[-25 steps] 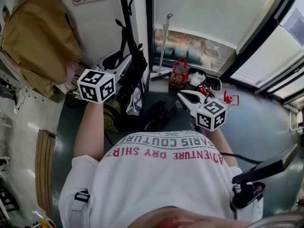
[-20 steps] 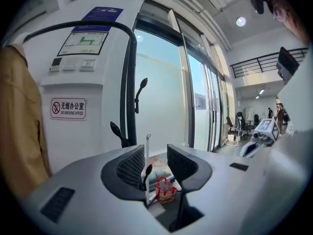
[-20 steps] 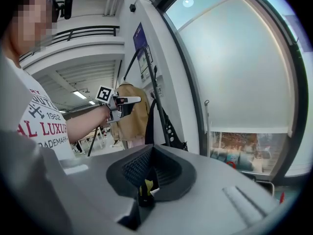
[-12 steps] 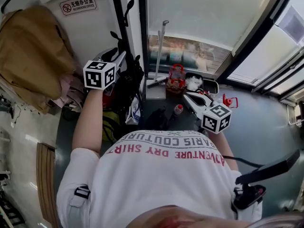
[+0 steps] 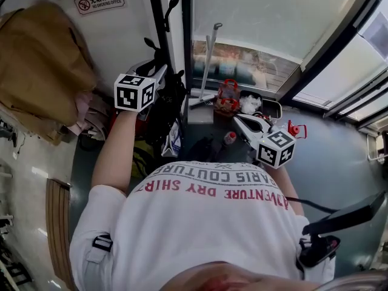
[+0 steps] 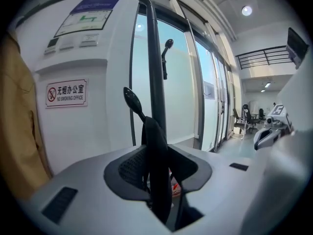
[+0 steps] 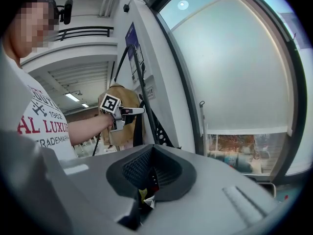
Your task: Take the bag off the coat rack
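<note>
A black bag (image 5: 162, 111) hangs against the black coat rack pole (image 5: 156, 23). Its dark strap (image 6: 152, 131) runs up to a hook (image 6: 130, 98) on the pole (image 6: 153, 67). My left gripper (image 6: 159, 155) is shut on that strap just below the hook. In the head view the left gripper (image 5: 159, 73) is raised beside the pole, above the bag. In the right gripper view the left gripper (image 7: 138, 111) shows from the side against the rack. My right gripper (image 5: 240, 121) hangs lower on the right, away from the rack. The right gripper (image 7: 149, 173) is shut with nothing held.
A tan coat (image 5: 42, 65) hangs to the left of the rack, under a no-smoking sign (image 5: 100, 0). On the floor by the glass door stand a red-handled container (image 5: 228, 96), a long-handled dustpan (image 5: 205, 65) and some small items. A black stand (image 5: 339, 217) is at the lower right.
My left gripper has risen along the rack pole with the strap in it. The right gripper has stayed at about the same place.
</note>
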`<state>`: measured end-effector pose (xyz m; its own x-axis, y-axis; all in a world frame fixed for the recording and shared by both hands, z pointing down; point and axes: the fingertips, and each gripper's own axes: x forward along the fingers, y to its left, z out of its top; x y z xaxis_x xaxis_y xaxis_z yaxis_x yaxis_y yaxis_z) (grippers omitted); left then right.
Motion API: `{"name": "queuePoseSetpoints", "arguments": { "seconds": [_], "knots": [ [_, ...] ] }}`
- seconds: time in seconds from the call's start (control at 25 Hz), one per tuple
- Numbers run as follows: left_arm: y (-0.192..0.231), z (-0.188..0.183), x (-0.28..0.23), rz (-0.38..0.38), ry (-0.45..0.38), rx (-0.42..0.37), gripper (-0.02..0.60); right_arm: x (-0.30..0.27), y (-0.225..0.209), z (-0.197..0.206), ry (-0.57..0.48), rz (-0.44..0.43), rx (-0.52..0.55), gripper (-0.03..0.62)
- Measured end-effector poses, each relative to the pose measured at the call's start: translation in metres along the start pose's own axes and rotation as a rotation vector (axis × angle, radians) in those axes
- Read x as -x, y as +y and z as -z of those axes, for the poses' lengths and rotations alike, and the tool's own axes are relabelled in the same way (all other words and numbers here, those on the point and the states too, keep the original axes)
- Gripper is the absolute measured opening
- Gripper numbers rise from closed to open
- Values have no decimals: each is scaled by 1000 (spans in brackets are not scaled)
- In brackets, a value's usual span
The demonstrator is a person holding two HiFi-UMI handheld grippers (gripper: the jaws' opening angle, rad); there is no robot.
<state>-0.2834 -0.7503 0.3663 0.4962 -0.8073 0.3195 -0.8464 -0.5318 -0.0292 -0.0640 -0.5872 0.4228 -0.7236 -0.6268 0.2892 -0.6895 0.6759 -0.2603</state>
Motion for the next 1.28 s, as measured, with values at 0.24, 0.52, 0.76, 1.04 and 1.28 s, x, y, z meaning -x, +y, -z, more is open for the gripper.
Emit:
{"name": "queuePoseSetpoints", "arguments": {
  "seconds": [0.24, 0.52, 0.76, 1.04, 1.28],
  "knots": [
    [4, -1, 0, -32, -27, 7, 34, 0, -6, -6, -10, 14, -7, 2],
    [3, -4, 4, 9, -65, 70, 25, -3, -7, 6, 14, 16, -20, 2],
    [-1, -20, 17, 37, -147, 118, 25, -1, -10, 13, 18, 31, -37, 2],
    [3, -46, 21, 58, -170, 151, 24, -3, -9, 18, 22, 39, -51, 2],
    [10, -73, 29, 56, -221, 141, 25, -8, -12, 23, 22, 46, -61, 2]
  ]
}}
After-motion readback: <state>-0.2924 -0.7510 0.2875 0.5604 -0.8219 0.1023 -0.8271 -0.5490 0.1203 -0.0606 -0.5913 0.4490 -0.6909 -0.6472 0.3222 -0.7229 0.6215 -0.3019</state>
